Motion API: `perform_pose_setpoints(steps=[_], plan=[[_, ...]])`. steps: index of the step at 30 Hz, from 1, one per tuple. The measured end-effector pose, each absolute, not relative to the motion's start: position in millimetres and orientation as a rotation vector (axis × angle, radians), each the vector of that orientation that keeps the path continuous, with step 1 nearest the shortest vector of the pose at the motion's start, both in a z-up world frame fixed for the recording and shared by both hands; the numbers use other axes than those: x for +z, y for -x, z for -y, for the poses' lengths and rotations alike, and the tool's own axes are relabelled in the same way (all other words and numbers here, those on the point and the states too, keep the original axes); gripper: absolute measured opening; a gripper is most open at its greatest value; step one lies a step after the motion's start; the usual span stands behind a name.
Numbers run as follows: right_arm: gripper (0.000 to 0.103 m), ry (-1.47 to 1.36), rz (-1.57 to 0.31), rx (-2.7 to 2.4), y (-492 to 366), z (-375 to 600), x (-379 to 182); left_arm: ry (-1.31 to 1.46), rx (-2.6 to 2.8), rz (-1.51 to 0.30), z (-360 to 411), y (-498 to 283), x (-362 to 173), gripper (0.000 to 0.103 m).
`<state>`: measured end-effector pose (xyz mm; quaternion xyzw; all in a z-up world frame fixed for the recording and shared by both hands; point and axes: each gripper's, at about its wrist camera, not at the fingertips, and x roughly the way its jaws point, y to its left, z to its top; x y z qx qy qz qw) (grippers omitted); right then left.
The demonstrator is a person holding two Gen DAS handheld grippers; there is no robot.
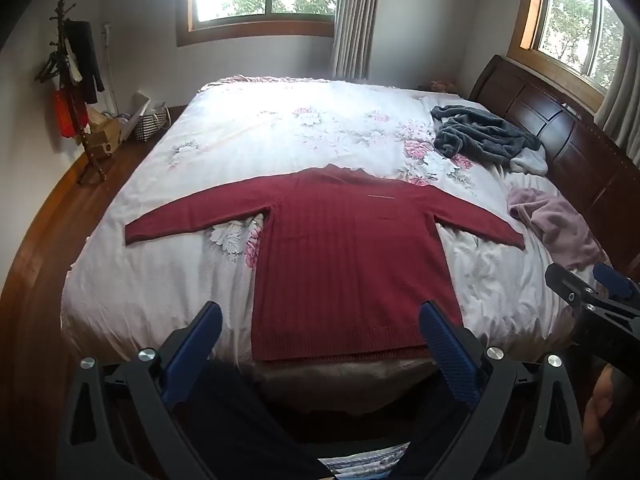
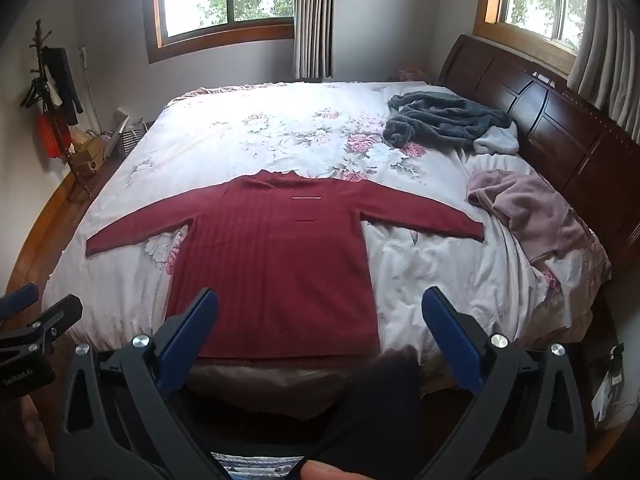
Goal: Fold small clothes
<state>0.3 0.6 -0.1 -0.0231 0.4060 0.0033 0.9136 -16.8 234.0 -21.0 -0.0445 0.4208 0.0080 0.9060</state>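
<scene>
A dark red knit sweater lies flat on the floral bedspread, both sleeves spread out sideways and its hem at the near edge of the bed. My left gripper hovers open just short of the hem, nothing between its blue pads. My right gripper is also open and empty, above the hem's right corner. In the left wrist view the right gripper shows at the right edge; in the right wrist view the left gripper shows at the left edge.
A crumpled dark grey fleece and a mauve garment lie near the wooden headboard. A coat stand and boxes stand on the floor to the left. A person's dark trouser legs fill the foreground.
</scene>
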Motion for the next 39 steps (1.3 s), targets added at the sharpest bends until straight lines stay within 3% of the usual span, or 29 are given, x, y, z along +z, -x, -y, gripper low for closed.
perform_pose_setpoints(steps=[39], plan=[[0.100,0.050,-0.812,-0.001,0.0,1.3,6.6,0.087,0.018,-0.870,-233.4,16.4,-21.8,0.099]])
